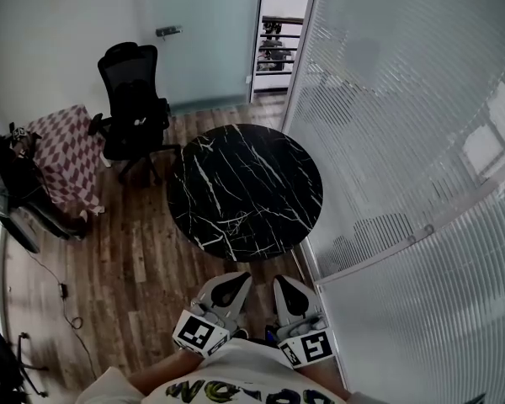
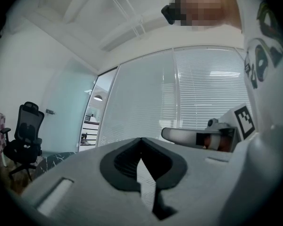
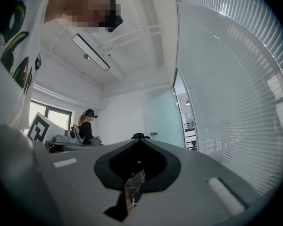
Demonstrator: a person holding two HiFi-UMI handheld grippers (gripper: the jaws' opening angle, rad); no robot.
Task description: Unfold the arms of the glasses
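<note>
Grey L hand-held gripper point(image 1: 238, 278) & R hand-held gripper point(image 1: 284, 281) closed; bystander point(image 3: 86, 126) only in right gripper view

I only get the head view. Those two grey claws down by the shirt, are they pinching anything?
Observer: No. In the left gripper view the left gripper has its jaws together, with nothing between them.
Operator: And the other claw?
Observer: The right gripper is shut and empty too, as its own view shows.
Operator: Is anybody else around?
Observer: Yes. The right gripper view shows a person standing in the far part of the room.
</note>
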